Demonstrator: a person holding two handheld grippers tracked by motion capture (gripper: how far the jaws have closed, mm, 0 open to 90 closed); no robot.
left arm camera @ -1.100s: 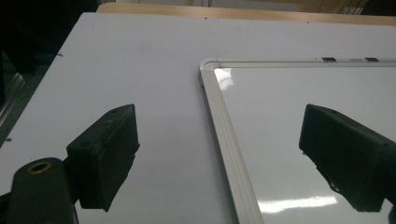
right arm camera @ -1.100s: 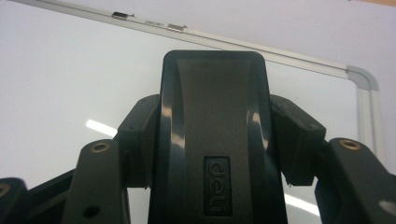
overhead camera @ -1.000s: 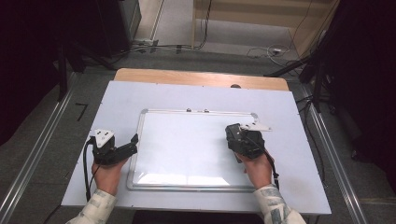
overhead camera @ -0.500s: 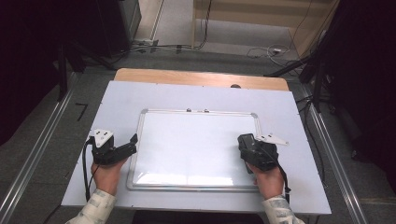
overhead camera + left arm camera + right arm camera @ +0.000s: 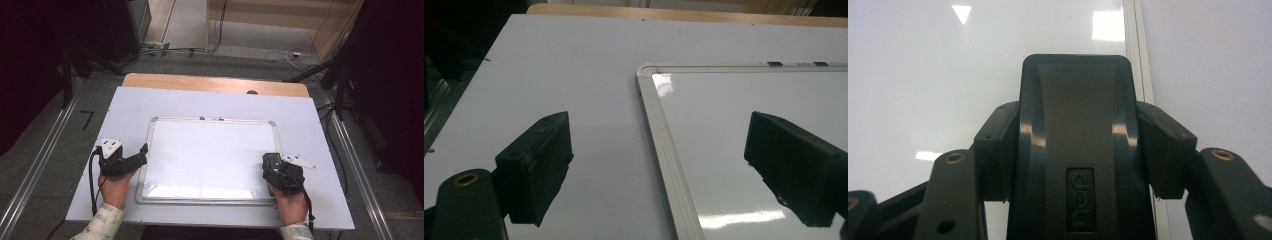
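The white tabletop (image 5: 210, 105) is carrying a metal-framed whiteboard (image 5: 210, 155), which is lying flat at its middle with a clean surface. The left hand-held gripper (image 5: 142, 152) is resting at the whiteboard's left edge with its jaws standing wide; in the left gripper view its jaws are straddling the frame (image 5: 664, 150), one over the tabletop and one over the board, gripping nothing. The right hand-held gripper (image 5: 272, 161) is sitting over the whiteboard's near right corner, its jaws clamping a black eraser (image 5: 1075, 130) from both sides. The eraser is lying low over the board surface, just inside the right frame rail, its embossed label facing the camera.
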